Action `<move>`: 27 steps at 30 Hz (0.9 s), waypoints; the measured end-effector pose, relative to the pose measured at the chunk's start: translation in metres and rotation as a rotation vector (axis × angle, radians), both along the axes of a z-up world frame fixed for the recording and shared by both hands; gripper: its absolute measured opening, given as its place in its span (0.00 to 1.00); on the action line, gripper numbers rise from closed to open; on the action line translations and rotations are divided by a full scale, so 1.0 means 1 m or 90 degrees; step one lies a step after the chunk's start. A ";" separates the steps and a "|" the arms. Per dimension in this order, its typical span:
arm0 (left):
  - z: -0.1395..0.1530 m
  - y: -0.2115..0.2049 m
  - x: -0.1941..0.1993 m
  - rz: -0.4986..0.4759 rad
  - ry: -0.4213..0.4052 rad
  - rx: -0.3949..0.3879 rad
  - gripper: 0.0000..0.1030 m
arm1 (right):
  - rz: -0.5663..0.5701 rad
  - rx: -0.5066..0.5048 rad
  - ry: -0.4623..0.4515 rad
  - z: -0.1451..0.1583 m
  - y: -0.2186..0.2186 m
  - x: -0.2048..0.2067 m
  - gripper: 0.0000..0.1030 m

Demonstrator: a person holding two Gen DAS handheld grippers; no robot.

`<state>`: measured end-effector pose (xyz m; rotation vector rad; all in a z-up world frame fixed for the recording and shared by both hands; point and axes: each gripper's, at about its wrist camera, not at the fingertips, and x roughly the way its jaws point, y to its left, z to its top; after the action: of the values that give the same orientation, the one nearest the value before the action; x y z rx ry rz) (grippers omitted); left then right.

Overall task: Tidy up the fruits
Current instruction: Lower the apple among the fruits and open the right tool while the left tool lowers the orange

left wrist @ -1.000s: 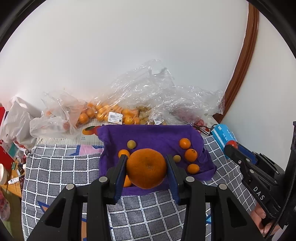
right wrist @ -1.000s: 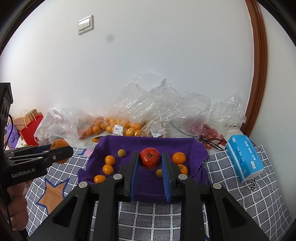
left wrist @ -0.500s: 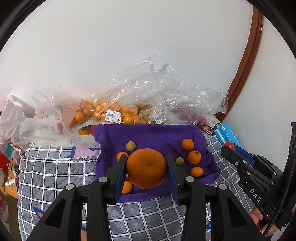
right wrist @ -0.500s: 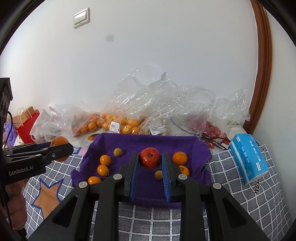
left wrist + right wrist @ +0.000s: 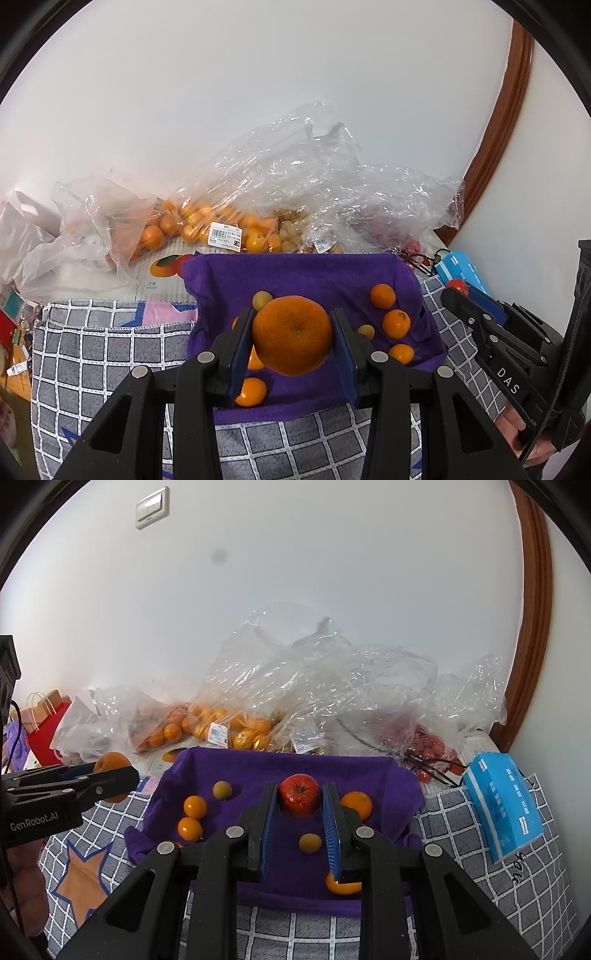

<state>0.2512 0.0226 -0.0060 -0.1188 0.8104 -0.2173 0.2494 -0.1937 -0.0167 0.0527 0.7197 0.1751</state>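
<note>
My left gripper (image 5: 292,334) is shut on a large orange (image 5: 292,335) and holds it above the near left part of a purple cloth (image 5: 295,273). My right gripper (image 5: 300,799) is shut on a red tomato (image 5: 299,793) above the cloth's middle (image 5: 258,771). Several small oranges (image 5: 396,324) and yellowish fruits (image 5: 222,789) lie on the cloth. The left gripper also shows at the left of the right wrist view (image 5: 110,775); the right one shows at the right of the left wrist view (image 5: 456,290).
Clear plastic bags of oranges (image 5: 207,225) and red fruit (image 5: 424,742) lie against the wall behind the cloth. A blue tissue pack (image 5: 502,805) lies at the right on the grey checked tablecloth (image 5: 480,867). Red paper bag (image 5: 44,734) at far left.
Both grippers have moved forward towards the cloth and bags, still holding their fruits. The fruits on the cloth have not moved.
</note>
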 end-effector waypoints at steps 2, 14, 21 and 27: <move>-0.001 0.003 0.005 0.002 0.001 -0.002 0.38 | -0.003 0.000 0.001 -0.002 -0.003 0.004 0.23; -0.022 0.021 0.030 0.027 0.023 -0.006 0.38 | -0.020 0.008 0.040 -0.035 -0.015 0.026 0.23; -0.042 0.017 0.044 0.021 0.047 -0.009 0.38 | -0.008 0.012 0.080 -0.064 -0.009 0.031 0.23; -0.058 0.007 0.056 0.008 0.071 -0.017 0.38 | 0.012 0.020 0.126 -0.094 0.000 0.030 0.23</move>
<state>0.3068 0.0300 -0.0644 -0.1621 0.9172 -0.2110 0.2798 -0.1935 -0.1111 0.0933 0.9146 0.2011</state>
